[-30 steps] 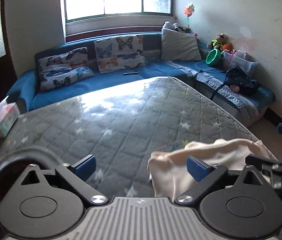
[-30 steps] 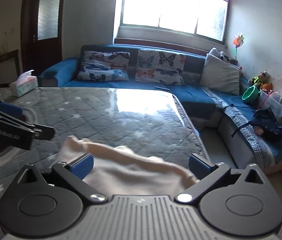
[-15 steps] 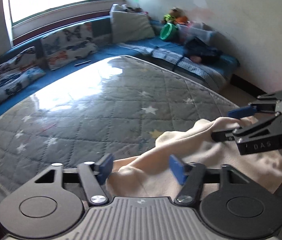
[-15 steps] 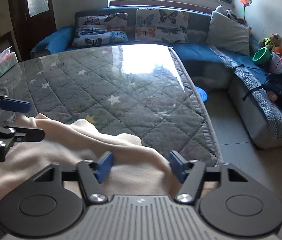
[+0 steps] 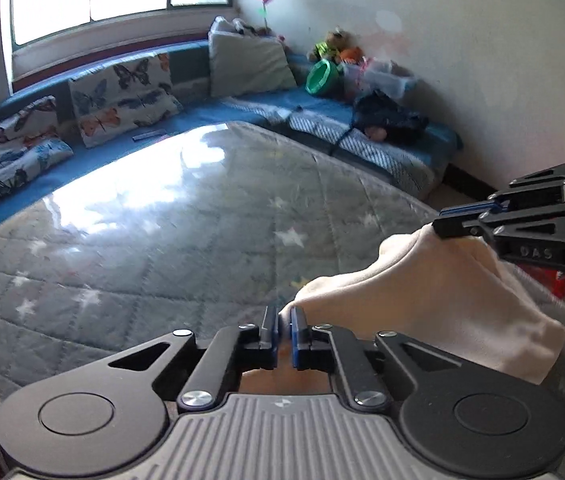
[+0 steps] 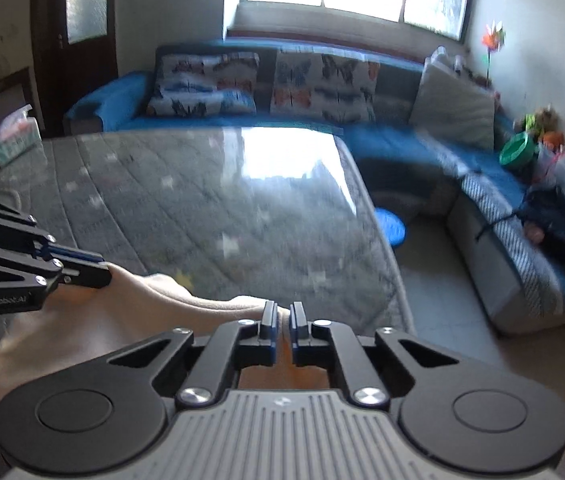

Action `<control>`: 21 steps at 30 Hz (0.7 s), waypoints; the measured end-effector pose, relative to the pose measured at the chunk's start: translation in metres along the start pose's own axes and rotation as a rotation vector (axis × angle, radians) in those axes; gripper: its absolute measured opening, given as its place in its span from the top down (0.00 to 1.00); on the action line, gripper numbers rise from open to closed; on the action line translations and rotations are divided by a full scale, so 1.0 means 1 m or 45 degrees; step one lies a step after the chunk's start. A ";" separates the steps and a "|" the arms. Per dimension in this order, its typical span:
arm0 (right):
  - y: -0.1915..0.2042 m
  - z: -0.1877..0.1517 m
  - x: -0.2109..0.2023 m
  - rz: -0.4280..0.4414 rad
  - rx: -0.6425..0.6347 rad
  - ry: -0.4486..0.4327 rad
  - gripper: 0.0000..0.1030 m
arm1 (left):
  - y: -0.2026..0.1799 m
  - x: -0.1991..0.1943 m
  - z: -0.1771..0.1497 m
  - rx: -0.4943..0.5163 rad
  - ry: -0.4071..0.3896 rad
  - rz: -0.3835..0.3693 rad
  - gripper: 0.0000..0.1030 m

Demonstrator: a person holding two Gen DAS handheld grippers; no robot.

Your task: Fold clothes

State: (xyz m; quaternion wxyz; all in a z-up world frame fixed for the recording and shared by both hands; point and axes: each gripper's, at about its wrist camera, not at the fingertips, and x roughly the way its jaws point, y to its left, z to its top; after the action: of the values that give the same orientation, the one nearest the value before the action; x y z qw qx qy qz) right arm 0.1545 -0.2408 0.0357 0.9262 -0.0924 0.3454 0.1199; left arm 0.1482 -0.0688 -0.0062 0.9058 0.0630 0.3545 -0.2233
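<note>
A cream garment [image 5: 434, 300] lies bunched at the near right corner of the grey quilted table [image 5: 170, 248]. My left gripper [image 5: 284, 320] is shut on the garment's near left edge, cloth pinched between its blue pads. My right gripper [image 6: 282, 318] is shut on the garment [image 6: 94, 332] at its right edge. In the left wrist view the right gripper [image 5: 448, 222] comes in from the right and pinches a raised fold. In the right wrist view the left gripper [image 6: 98, 266] grips the cloth at the left.
A blue corner sofa [image 6: 402, 148] with butterfly cushions [image 5: 122, 92] wraps around the table's far and right sides. A tissue box [image 6: 14, 136] stands at the table's far left. A green bowl [image 5: 322, 76], toys and a dark bag [image 5: 390, 116] sit on the sofa. A blue disc [image 6: 390, 228] lies on the floor.
Both grippers went from wide open to shut on the cream garment's edges. Both dropped lower and moved in over the cloth, which now rises in folds between them.
</note>
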 end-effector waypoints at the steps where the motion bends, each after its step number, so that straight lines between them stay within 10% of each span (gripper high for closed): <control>1: 0.002 0.008 -0.007 -0.004 -0.003 -0.043 1.00 | 0.004 -0.007 0.004 -0.017 -0.022 0.008 0.94; 8: 0.013 0.064 -0.050 0.029 0.000 -0.261 1.00 | 0.030 -0.071 0.040 -0.098 -0.246 0.050 0.95; 13: 0.024 0.066 -0.048 0.105 -0.008 -0.239 0.77 | 0.034 -0.120 0.048 -0.071 -0.359 0.031 0.95; 21: 0.061 0.049 -0.044 0.173 -0.121 -0.183 0.56 | 0.039 -0.169 -0.019 -0.005 -0.265 -0.026 0.95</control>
State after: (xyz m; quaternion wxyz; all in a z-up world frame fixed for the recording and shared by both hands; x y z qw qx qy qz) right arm 0.1346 -0.1770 0.0959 0.9328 -0.1038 0.2776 0.2052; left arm 0.0441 0.0319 0.0912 0.9355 0.0342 0.2595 -0.2374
